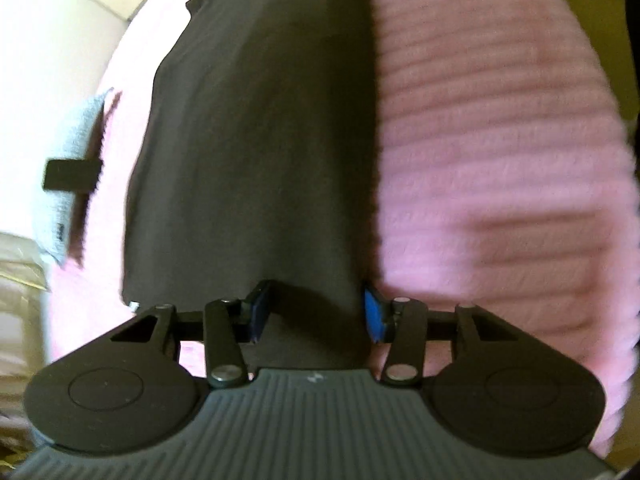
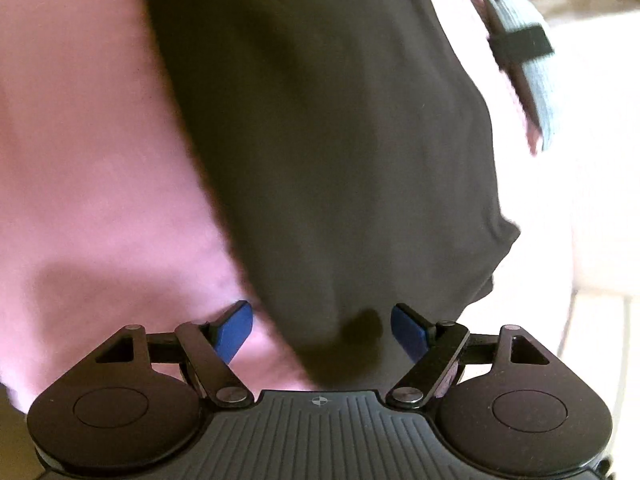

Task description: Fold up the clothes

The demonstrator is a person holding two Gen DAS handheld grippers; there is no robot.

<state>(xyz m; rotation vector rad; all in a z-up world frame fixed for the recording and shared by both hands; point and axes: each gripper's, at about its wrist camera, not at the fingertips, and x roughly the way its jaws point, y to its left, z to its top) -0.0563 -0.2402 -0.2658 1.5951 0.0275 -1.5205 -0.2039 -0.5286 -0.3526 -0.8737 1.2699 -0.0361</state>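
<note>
A dark, folded garment [image 1: 256, 140] lies as a long strip on a pink fuzzy blanket [image 1: 500, 160]. My left gripper [image 1: 317, 314] stands open over the garment's near end, and its blue pads [image 1: 374, 316] straddle the cloth's width. In the right wrist view the same dark garment [image 2: 332, 128] runs away from me across the pink blanket [image 2: 88, 152]. There my right gripper [image 2: 322, 330] is open too, wider, with the garment's near edge bunched between its fingers [image 2: 236, 328]. Both views are motion-blurred.
A grey-blue knitted item [image 1: 76, 168] with a black strap lies at the blanket's left edge, and shows again as a grey-blue knitted item [image 2: 524, 52] at the upper right. Pale flooring [image 2: 600, 320] lies beyond the blanket. Boxes or shelving [image 1: 20, 272] stand at the far left.
</note>
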